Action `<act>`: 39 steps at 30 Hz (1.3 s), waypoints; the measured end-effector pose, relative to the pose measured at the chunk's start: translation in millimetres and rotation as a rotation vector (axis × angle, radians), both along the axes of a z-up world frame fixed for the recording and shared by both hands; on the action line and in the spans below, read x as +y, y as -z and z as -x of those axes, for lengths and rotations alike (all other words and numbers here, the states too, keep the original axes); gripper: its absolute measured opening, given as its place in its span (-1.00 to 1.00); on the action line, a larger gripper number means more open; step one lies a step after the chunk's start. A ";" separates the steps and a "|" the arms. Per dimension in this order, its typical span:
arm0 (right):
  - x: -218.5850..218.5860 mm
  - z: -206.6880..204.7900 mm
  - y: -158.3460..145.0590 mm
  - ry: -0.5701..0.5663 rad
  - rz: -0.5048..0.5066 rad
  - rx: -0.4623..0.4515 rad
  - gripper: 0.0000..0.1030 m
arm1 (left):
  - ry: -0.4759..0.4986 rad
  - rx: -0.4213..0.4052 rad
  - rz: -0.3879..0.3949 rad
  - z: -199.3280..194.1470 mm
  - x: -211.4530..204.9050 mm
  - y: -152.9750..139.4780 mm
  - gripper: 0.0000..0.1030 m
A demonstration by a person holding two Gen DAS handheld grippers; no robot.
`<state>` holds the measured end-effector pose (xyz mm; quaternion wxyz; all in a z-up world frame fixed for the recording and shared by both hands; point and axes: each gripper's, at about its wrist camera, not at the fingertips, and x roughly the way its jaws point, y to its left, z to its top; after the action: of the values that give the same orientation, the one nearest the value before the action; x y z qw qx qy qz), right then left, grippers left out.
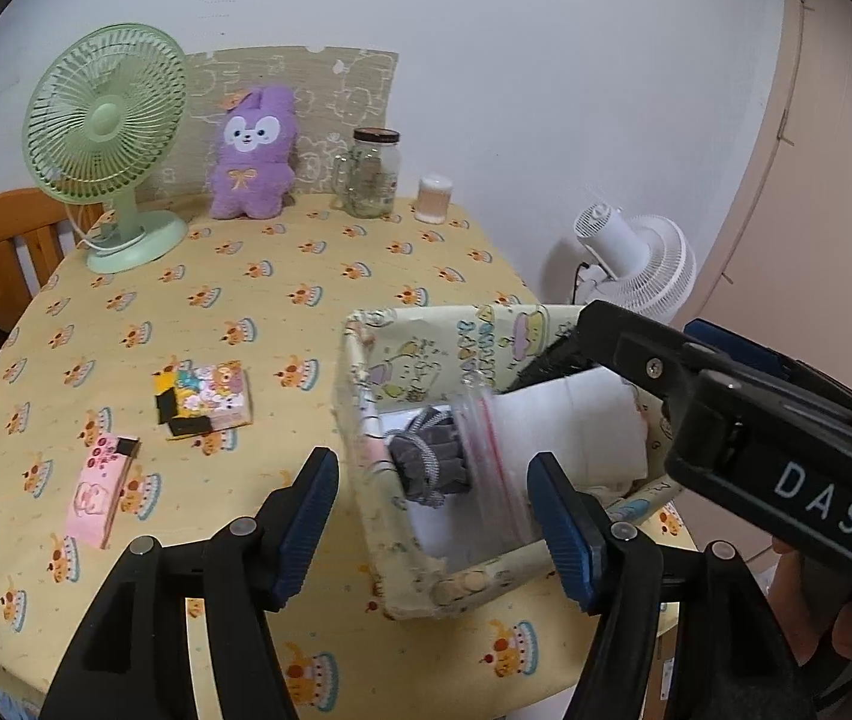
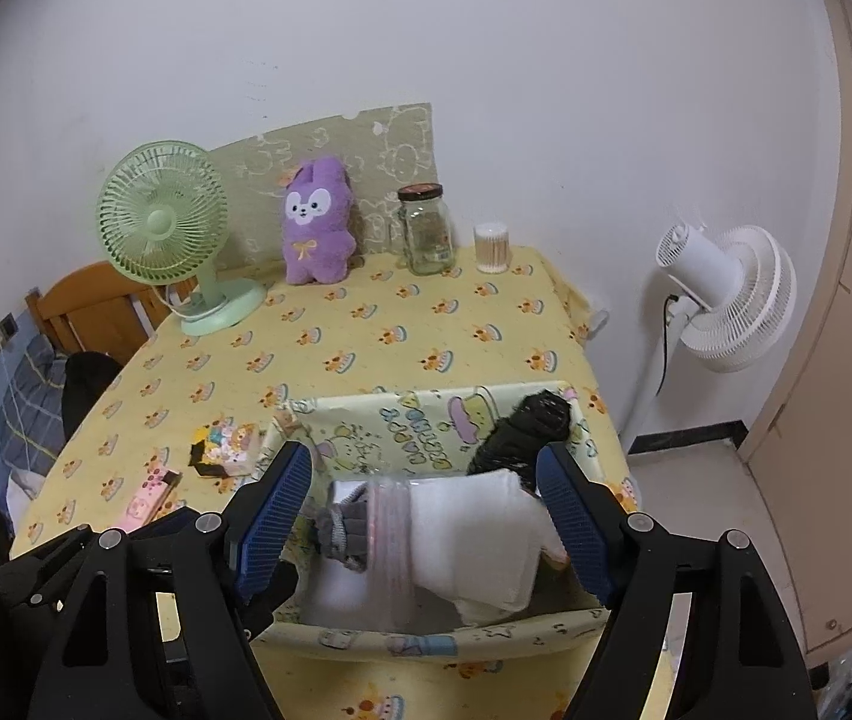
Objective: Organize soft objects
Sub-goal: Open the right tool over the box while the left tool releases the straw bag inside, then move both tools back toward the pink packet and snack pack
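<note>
both tongs stand open above the fabric box (image 2: 426, 420), nothing pressed between them. left tongs (image 1: 433, 516), right tongs (image 2: 426, 525). inside lies a clear bag (image 2: 393, 531) with grey socks (image 1: 429, 456) and white cloth (image 2: 480, 522). only the right view shows the black roll (image 2: 522, 426) clearly; only the left shows the pink packet (image 1: 99, 495) whole on the tabletop (image 1: 306, 276).

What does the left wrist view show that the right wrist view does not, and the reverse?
Only the left wrist view shows the right gripper from the side, reaching over the box, and a hand gripping it.

Only the right wrist view shows the floor, a blue checked cloth beside the table, and the whole black roll in the box.

Both show the green fan, purple plush, jar, white fan, and the bagged socks between open jaws.
</note>
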<state>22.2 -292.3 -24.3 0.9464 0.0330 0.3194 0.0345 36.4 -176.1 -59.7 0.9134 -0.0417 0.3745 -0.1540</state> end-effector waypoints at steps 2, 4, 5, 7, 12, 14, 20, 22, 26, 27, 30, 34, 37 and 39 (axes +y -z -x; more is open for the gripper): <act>6.2 0.1 -2.3 -0.008 0.004 -0.005 0.56 | -0.011 -0.005 0.006 0.3 7.1 -1.7 0.32; 11.4 -0.6 -4.3 -0.013 0.006 -0.010 0.56 | -0.018 -0.008 0.008 1.0 12.6 -2.2 0.32; 15.0 -0.9 -5.8 -0.018 0.008 -0.014 0.56 | -0.023 -0.010 0.008 1.3 16.0 -2.6 0.32; 20.9 -2.2 -7.9 -0.024 0.008 -0.018 0.56 | -0.032 -0.013 0.011 0.8 22.6 -2.9 0.32; 38.4 -5.6 -13.7 -0.049 0.016 -0.030 0.56 | -0.054 -0.015 0.023 -0.4 37.8 -3.4 0.32; 46.9 -7.3 -15.5 -0.063 0.022 -0.032 0.56 | -0.065 -0.017 0.027 -0.7 44.5 -3.9 0.32; 69.7 -12.8 -19.2 -0.101 0.034 -0.037 0.56 | -0.096 -0.021 0.040 -1.6 64.9 -4.6 0.32; 78.5 -15.2 -20.4 -0.118 0.037 -0.038 0.56 | -0.109 -0.024 0.046 -2.1 72.6 -4.7 0.32; 94.5 -19.0 -21.7 -0.145 0.049 -0.041 0.56 | -0.132 -0.025 0.057 -2.4 86.9 -4.7 0.32; 97.9 -19.5 -22.0 -0.151 0.052 -0.041 0.56 | -0.139 -0.026 0.060 -2.2 90.3 -4.5 0.32; 110.4 -21.4 -22.9 -0.172 0.058 -0.040 0.56 | -0.159 -0.025 0.070 -1.4 102.2 -4.8 0.32; 126.5 -23.0 -23.6 -0.200 0.070 -0.042 0.56 | -0.181 -0.028 0.078 -0.6 115.0 -4.9 0.32; 137.8 -23.7 -23.8 -0.219 0.076 -0.043 0.56 | -0.200 -0.030 0.084 1.5 124.8 -4.4 0.32; 143.9 -24.5 -23.2 -0.230 0.080 -0.043 0.56 | -0.210 -0.030 0.086 3.0 130.8 -3.4 0.32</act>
<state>46.7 -148.4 -1.1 0.9434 -0.0425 0.3018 0.1306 33.4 -45.3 -56.3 0.9274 -0.1173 0.3475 -0.0739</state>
